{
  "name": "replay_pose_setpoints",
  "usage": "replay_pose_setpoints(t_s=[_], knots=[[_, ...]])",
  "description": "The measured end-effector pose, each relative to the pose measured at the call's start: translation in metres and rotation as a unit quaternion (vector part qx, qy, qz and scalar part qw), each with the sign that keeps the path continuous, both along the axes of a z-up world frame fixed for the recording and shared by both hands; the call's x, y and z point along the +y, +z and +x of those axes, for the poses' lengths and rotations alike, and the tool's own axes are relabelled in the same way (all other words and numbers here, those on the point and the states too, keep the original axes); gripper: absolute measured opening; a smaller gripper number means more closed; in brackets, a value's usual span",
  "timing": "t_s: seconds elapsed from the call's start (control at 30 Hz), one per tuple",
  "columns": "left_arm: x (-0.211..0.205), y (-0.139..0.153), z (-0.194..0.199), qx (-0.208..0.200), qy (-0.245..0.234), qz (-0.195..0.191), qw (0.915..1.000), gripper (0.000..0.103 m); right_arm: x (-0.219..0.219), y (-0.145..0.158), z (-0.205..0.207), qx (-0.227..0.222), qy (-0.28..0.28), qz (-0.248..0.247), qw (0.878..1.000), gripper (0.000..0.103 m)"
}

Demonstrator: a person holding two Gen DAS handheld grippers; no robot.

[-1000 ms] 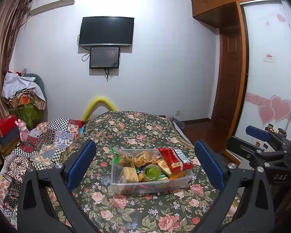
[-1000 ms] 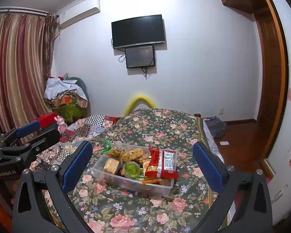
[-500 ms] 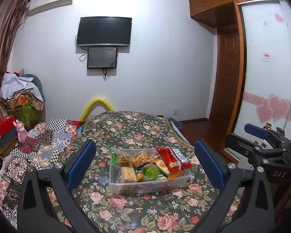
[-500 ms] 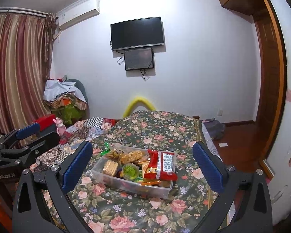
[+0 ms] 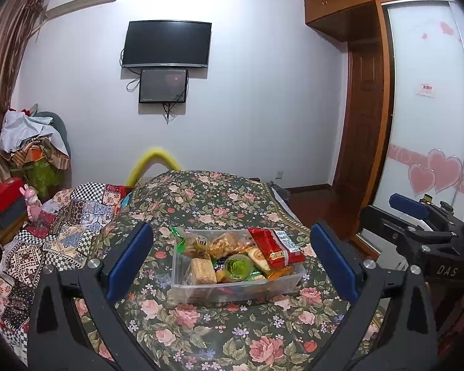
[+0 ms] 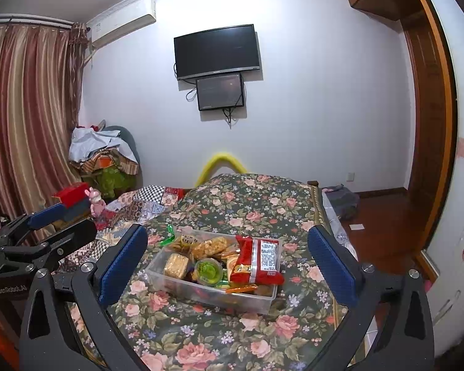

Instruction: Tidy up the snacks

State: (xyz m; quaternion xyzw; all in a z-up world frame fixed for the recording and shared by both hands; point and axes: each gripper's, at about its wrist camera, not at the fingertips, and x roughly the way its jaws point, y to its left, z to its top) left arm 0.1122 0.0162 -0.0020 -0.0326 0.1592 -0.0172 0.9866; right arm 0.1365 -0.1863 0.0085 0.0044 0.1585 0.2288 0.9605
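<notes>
both grippers stand wide apart with nothing between the pads: the left gripper [image 5: 232, 256] and the right gripper [image 6: 227, 258] each hang above the near end of the bed [image 5: 219, 334], framing one clear bin [image 5: 238, 287] of snacks that sits on the floral cover. neither touches it.

the left view shows the right gripper off at its right edge, plus a sliding door with pink hearts [image 5: 436, 174] — the right view has none of that door panel. the right view instead shows the left gripper at its left edge and a full striped curtain [image 6: 24, 117], which the left view only clips.

counted in the bin: one red packet [image 6: 258, 259] lying across the right end, one green-lidded cup [image 6: 208, 270] in the middle, one tan wrapped block [image 6: 176, 265] at the left, one bag of golden pieces [image 6: 212, 245] behind, one green wrapper [image 6: 167, 236] poking over the far left rim. smaller items underneath are too jumbled to count.

on the wall — two dark screens, a large tv [image 5: 166, 44] with a small one [image 5: 163, 85] just beneath it.
</notes>
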Motion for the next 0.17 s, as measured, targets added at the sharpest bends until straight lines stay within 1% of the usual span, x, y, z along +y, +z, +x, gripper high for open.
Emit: replay_pose_setpoints(t_s=[0.17], knots=[[0.0039, -0.0066, 0.0041, 0.011, 0.002, -0.007, 0.9999, 0.103, 0.0017, -0.0051, 0.0039, 0.008, -0.002, -0.003, 1.000, 0.103]])
